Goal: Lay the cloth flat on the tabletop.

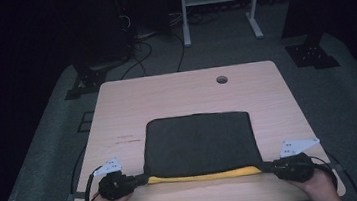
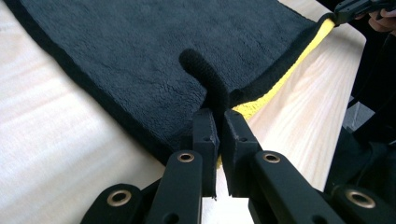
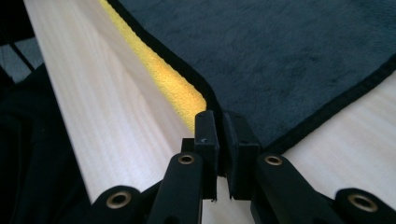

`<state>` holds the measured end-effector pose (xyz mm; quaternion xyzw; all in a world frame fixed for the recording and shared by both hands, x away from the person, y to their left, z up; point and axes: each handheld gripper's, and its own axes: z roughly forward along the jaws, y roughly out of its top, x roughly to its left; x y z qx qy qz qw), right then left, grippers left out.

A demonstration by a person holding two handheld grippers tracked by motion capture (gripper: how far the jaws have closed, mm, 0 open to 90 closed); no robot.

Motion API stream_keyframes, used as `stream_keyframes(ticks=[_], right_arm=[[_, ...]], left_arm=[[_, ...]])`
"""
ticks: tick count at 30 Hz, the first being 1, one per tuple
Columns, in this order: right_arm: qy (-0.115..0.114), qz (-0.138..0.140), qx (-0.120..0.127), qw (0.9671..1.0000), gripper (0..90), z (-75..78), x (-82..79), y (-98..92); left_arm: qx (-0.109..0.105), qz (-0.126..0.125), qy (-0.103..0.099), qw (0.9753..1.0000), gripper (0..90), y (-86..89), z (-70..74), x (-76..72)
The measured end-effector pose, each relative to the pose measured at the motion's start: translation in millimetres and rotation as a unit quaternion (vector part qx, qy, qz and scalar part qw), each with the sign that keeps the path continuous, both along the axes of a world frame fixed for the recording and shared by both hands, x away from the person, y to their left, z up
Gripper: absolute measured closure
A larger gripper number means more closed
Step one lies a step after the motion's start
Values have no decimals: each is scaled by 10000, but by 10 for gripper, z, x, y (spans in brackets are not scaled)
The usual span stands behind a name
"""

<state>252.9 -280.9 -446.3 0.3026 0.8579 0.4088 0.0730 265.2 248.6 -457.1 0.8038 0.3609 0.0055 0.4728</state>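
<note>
scene: dark grey towel with a yellow underside lies flat on the wooden table, near half of the top, its near edge just short of the table's front edge.
left gripper: clenched on the towel's near left corner; in the left gripper view the jaws are pinched together with a black hem loop sticking up out of them.
right gripper: clenched on the near right corner; in the right gripper view the jaws meet right at the corner hem, yellow side showing beside it.
step in hand: looks like a fold, both near corners gripped, near edge slightly lifted and pulled taut between the two grippers.
how to do it well: raise both corners together and level, keep the edge stretched so the middle doesn't sag, carry it forward over the cloth toward the far edge, line corners on corners before letting go.
watch for: left grip is on a bunched loop, could slip if tugged sideways; dragging low would shift the whole towel.
space: far half of table free, only a cable hole there.
</note>
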Motion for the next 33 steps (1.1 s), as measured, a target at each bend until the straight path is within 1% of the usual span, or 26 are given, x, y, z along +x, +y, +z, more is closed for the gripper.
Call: stream_keyframes(ticks=[1,2,5,6,7,8,9,10,12,14,17,18,19,20,21,22,24,27,29,31,32,33], right_arm=[[0,0,0,10000,839,0,0,0],[27,9,-59,10000,839,-12,-19,5],[152,50,-184,9997,835,-73,-37,5],[211,74,-279,9994,834,-104,-19,5],[211,74,-279,9994,834,-104,-19,5],[227,97,-353,9991,834,-118,-12,14],[227,97,-353,9991,834,-118,-12,14],[250,111,-471,9985,835,-133,-15,19],[272,107,-518,9982,835,-138,-20,21],[313,123,-545,9979,836,-142,-26,12],[350,123,-549,9978,831,-152,-21,7],[330,124,-515,9981,810,-152,-17,8],[330,124,-515,9981,810,-152,-17,8],[282,97,-476,9984,734,-142,-15,4],[282,97,-476,9984,734,-142,-15,4],[221,43,-458,9987,694,-137,-12,-1],[181,-62,-369,9991,628,-120,4,-25],[103,-271,-144,9995,550,-81,32,-80],[25,-427,-39,9991,509,-52,55,-121],[-69,-577,14,9983,463,-38,87,-162],[-134,-789,24,9968,411,-30,138,-211],[-134,-789,24,9968,411,-30,138,-211]], left_arm=[[0,0,0,10000,843,0,0,0],[14,-28,38,10000,843,-8,-8,-21],[123,-96,115,9998,842,-34,-28,-59],[186,-137,207,9995,842,-51,-50,-77],[186,-137,207,9995,842,-51,-50,-77],[231,-165,250,9993,842,-60,-62,-85],[272,-179,308,9990,842,-73,-74,-97],[308,-208,350,9987,842,-84,-86,-111],[374,-285,434,9980,842,-105,-108,-135],[431,-302,436,9977,833,-108,-124,-136],[422,-260,442,9978,828,-89,-121,-122],[402,-231,417,9981,794,-78,-118,-117],[423,-182,372,9982,794,-65,-109,-116],[368,-92,314,9988,722,-43,-88,-114],[368,-92,314,9988,705,-43,-88,-114],[339,-61,282,9990,705,-32,-75,-111],[281,24,230,9993,623,-15,-49,-97],[212,98,145,9996,487,18,-11,-71],[178,184,59,9997,429,45,15,-59],[159,317,-50,9994,384,71,40,-43],[173,374,-129,9991,341,86,56,-27],[181,425,-181,9988,341,93,64,-16]])
